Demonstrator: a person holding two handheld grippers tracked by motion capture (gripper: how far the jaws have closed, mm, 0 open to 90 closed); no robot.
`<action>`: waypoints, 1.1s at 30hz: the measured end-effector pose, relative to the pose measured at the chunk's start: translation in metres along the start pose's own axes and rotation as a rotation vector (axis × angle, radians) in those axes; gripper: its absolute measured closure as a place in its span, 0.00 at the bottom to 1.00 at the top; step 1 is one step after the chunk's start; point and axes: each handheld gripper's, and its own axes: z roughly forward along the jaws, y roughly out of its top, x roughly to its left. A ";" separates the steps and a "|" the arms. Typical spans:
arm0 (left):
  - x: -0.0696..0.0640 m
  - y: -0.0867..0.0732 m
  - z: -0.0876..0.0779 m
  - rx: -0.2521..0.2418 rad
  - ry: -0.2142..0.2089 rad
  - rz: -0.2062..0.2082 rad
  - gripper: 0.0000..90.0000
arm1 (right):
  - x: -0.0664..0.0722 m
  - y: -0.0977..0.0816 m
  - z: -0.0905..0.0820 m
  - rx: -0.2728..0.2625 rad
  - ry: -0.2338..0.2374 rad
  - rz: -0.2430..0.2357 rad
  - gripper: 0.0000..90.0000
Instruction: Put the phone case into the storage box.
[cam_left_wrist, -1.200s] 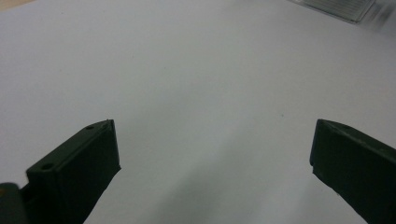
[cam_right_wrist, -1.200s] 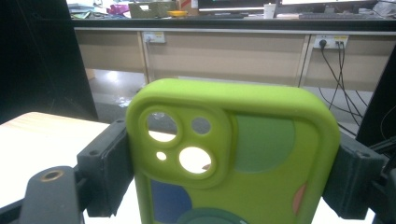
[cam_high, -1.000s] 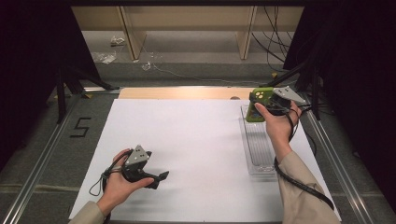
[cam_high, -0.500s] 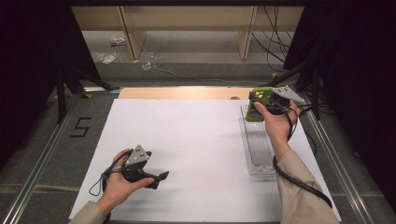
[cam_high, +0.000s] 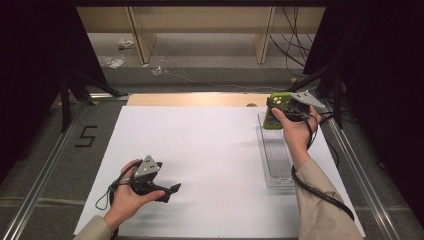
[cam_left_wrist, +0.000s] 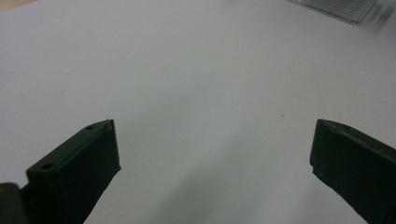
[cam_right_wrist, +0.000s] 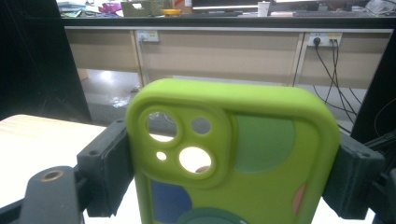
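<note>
Nearest me, my left tool (cam_high: 167, 191) rests low over the white table (cam_high: 200, 150), held in the left hand (cam_high: 127, 192); seen along it in the left gripper view, its two black jaws stand wide apart with nothing but bare white surface between them. Farther off, my right hand (cam_high: 295, 132) holds the right tool (cam_high: 276, 111) up at the far right of the table, and that tool is clamped on a lime-green phone case (cam_right_wrist: 233, 154). In the right gripper view the case stands upright between the jaws, one pad (cam_right_wrist: 109, 165) pressing each long side edge, the camera cutout at its upper left and coloured shapes across its back. Just below and on my side of this tool lies a clear, ribbed plastic tray (cam_high: 279, 160), long and narrow, flat on the table. I judge the case light and rubbery: soft walls that flex inward under a squeeze, grippy rather than slick, and not fragile. Being hollow, it could bow or pop out if pinched hard, so the side edges near the middle, where the tool has it now, look like the best hold. Beyond the table's far edge are wooden cabinet panels (cam_right_wrist: 219, 56) and dangling cables (cam_right_wrist: 334, 88).
</note>
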 end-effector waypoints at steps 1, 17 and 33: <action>0.000 0.000 0.000 -0.001 0.000 -0.001 0.01 | 0.000 0.000 0.000 0.000 0.000 0.000 0.20; 0.000 0.000 0.000 -0.002 0.000 -0.001 0.01 | 0.002 -0.002 0.006 0.004 0.001 -0.004 0.20; 0.000 0.000 0.000 -0.003 0.000 -0.002 0.01 | -0.001 -0.003 0.012 0.009 -0.012 -0.001 0.20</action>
